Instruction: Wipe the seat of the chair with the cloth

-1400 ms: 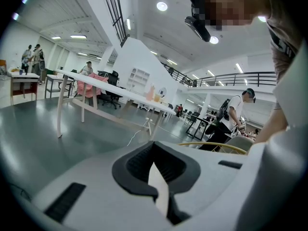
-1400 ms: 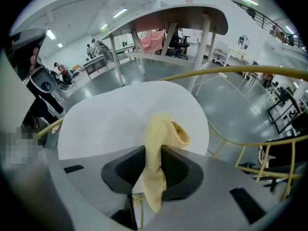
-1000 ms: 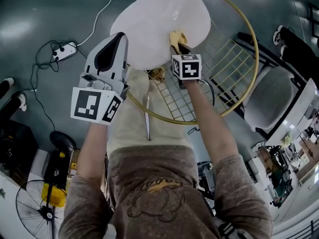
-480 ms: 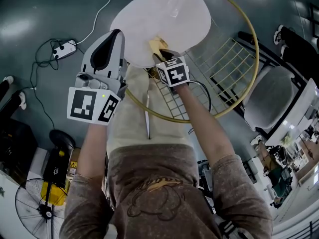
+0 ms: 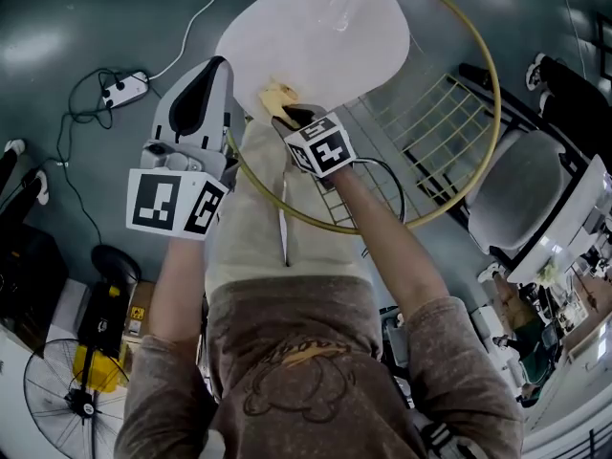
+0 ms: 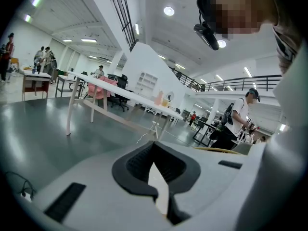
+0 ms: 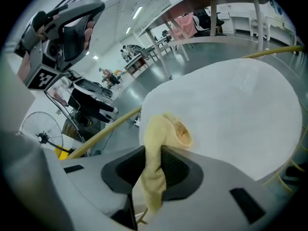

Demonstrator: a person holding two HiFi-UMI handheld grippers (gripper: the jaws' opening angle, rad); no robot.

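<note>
The chair's white round seat (image 5: 325, 36) lies ahead in the head view, inside a gold ring frame (image 5: 483, 151). A yellow cloth (image 5: 275, 94) rests on the seat's near left edge, and my right gripper (image 5: 289, 113) is shut on it. In the right gripper view the cloth (image 7: 166, 131) bunches out of the right gripper (image 7: 154, 177) onto the seat (image 7: 231, 105). My left gripper (image 5: 218, 67) hovers left of the seat, shut and holding nothing. The left gripper (image 6: 156, 177) looks out over the hall floor in its own view.
A gold wire grid (image 5: 421, 113) spans the ring behind the seat. To the right stands a grey chair (image 5: 521, 185). On the floor at left lie a power strip (image 5: 124, 89) and its cables. A fan (image 5: 72, 400) is at the lower left.
My right gripper has dragged the cloth leftward and nearer along the seat, from its near middle to its near left edge. The left gripper drifted slightly left.
</note>
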